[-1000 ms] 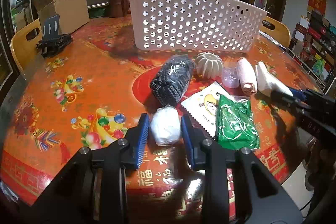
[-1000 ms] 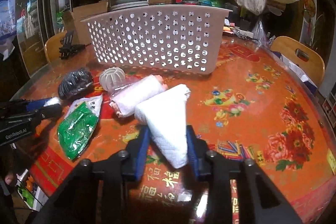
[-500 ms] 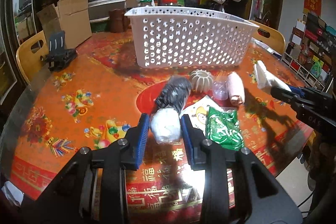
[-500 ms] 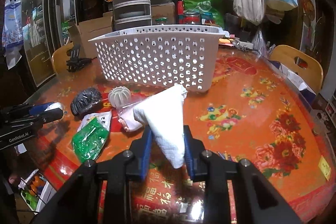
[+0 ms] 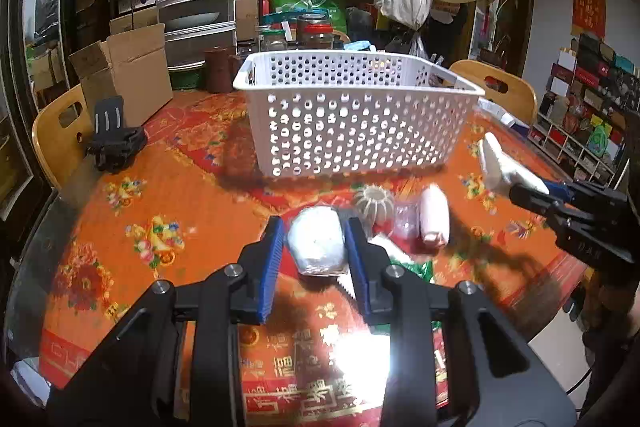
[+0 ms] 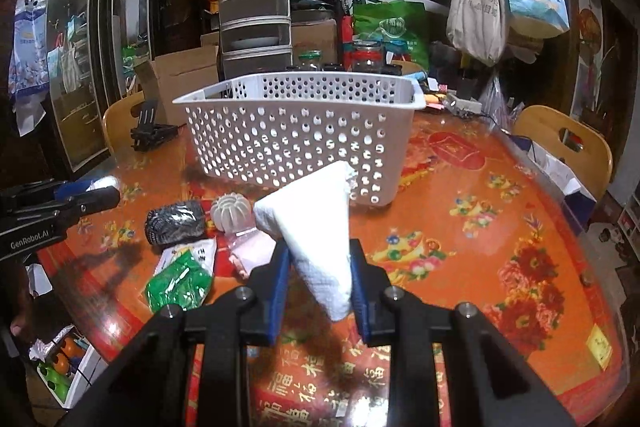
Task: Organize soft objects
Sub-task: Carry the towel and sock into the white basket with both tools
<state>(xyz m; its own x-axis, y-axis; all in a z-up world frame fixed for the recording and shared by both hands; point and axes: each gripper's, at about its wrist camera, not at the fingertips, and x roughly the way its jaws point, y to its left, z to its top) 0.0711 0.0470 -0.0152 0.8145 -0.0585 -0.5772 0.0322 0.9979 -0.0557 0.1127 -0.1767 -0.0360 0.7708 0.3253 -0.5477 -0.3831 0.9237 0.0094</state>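
Note:
My left gripper (image 5: 316,247) is shut on a white soft bundle (image 5: 318,241) and holds it above the table, short of the white perforated basket (image 5: 352,123). My right gripper (image 6: 318,271) is shut on a folded white towel (image 6: 316,227) and holds it raised in front of the basket (image 6: 296,139). On the table lie a black knit roll (image 6: 174,221), a white ribbed ball (image 6: 230,211), a pink roll (image 5: 432,219) and a green packet (image 6: 180,283). Each gripper shows at the edge of the other's view.
The round table (image 5: 160,195) has a red-orange patterned cloth. A black phone stand (image 5: 114,143) sits at its left. Wooden chairs (image 6: 568,143) stand around it. A cardboard box (image 5: 128,75), stacked containers and jars crowd the back.
Both grippers have risen from the table with their loads, the left with the white bundle, the right with the towel, and both are nearer the basket.

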